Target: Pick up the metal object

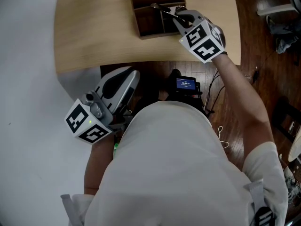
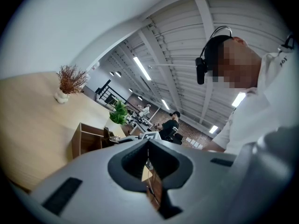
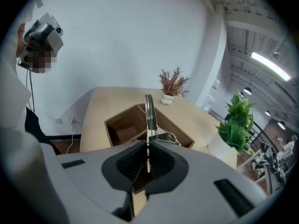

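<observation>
A pale wooden table (image 1: 94,32) meets a white wall (image 3: 117,41) over dark floorboards (image 1: 263,55). At its far edge the right gripper (image 3: 148,148) pinches the metal object (image 3: 150,113) by one end over a divided wooden box (image 1: 137,20) (the held end is lost between the jaws, and something shiny lies inside). The left gripper (image 2: 148,146), jaws together on nothing, hangs off the near edge.

I see my head view evenly and softly lit, dimmer over the floor (image 1: 263,46) at 3 o'clock, while both gripper views bow and go black at their rims, ceiling strip lights (image 2: 142,68) glaring, the metal object (image 3: 149,113) gleaming faintly.
</observation>
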`<state>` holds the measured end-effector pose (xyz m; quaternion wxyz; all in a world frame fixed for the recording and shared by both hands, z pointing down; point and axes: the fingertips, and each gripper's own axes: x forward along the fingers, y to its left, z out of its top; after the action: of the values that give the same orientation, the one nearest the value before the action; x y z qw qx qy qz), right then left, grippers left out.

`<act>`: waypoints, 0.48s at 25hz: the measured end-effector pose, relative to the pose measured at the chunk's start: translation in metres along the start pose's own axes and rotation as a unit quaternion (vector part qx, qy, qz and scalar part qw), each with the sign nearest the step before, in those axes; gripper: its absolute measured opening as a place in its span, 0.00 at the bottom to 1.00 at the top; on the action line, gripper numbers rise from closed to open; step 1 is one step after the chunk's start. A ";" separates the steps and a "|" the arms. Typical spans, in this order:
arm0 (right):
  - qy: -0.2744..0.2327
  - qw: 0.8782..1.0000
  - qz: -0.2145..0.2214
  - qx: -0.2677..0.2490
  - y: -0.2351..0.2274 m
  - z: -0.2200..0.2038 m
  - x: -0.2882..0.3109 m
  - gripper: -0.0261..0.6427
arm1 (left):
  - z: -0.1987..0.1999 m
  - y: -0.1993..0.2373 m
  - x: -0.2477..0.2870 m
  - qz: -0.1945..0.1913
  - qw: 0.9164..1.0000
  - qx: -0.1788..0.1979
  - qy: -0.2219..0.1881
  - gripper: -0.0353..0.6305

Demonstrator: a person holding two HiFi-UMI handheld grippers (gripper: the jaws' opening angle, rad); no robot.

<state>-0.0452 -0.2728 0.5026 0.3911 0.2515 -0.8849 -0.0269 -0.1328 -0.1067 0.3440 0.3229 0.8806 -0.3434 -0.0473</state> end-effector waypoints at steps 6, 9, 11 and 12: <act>0.010 1.000 -0.002 0.012 -0.004 -0.001 0.005 0.05 | -0.001 -0.002 0.000 -0.001 1.000 -0.001 0.001 0.05; 0.014 1.000 0.001 0.015 -0.004 -0.001 0.008 0.05 | 0.000 -0.002 0.001 -0.002 1.000 -0.001 0.001 0.05; 0.014 1.000 0.000 0.018 -0.005 -0.001 0.007 0.05 | 0.001 -0.002 0.001 -0.002 1.000 -0.001 0.001 0.05; 0.014 1.000 -0.002 0.020 -0.006 -0.002 0.007 0.05 | 0.001 -0.002 0.001 -0.002 1.000 -0.001 0.001 0.05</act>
<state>-0.0455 -0.2812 0.5071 0.3981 0.2616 -0.8792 -0.0068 -0.1314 -0.1064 0.3423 0.3241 0.8812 -0.3410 -0.0478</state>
